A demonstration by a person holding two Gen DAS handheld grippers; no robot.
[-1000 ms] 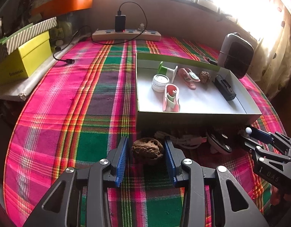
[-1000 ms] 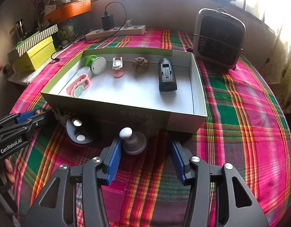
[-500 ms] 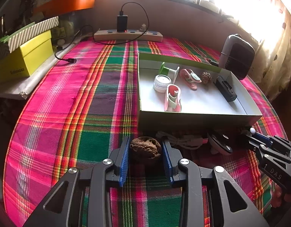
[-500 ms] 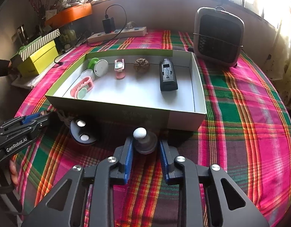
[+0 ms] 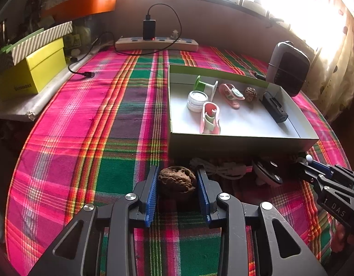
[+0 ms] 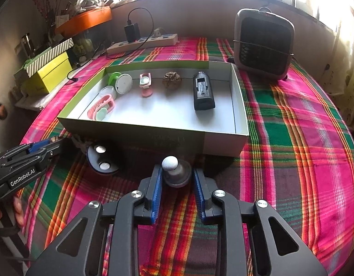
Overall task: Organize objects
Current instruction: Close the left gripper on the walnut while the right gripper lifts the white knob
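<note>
The left gripper [image 5: 177,191] has its blue-padded fingers [image 5: 151,193] pressed against both sides of a wrinkled brown walnut [image 5: 177,180], which sits on the plaid cloth of the table [image 5: 84,138] just in front of the near wall of the shallow box [image 5: 241,145]. Its jaws have just been closing, with the walnut between them.

The right gripper [image 6: 178,184] clamps a small grey knob with a white ball on top [image 6: 175,171], also on the cloth just before the box's near wall, toward its right end. Its jaws too have just been closing, onto the knob.

Between the two grippers, close to the box wall, lie a bundled white cord [image 5: 220,166] and a dark round disc with two silver buttons [image 6: 101,159].

Inside the box, along its far side from left to right, are a green-and-white spool [image 6: 120,81], a pink clip [image 6: 145,84], a second walnut [image 6: 172,80] and a black rectangular device [image 6: 203,92]. Nearer the left wall are a small clear jar [image 6: 107,91] and a pink band with a pale green pad [image 6: 101,109].

Beyond the box stand a power strip with a black charger plugged in [image 5: 156,42] at the far edge, a grey fan heater [image 6: 264,43] to the far right, and a yellow box under a striped one [image 5: 32,69] to the far left.
</note>
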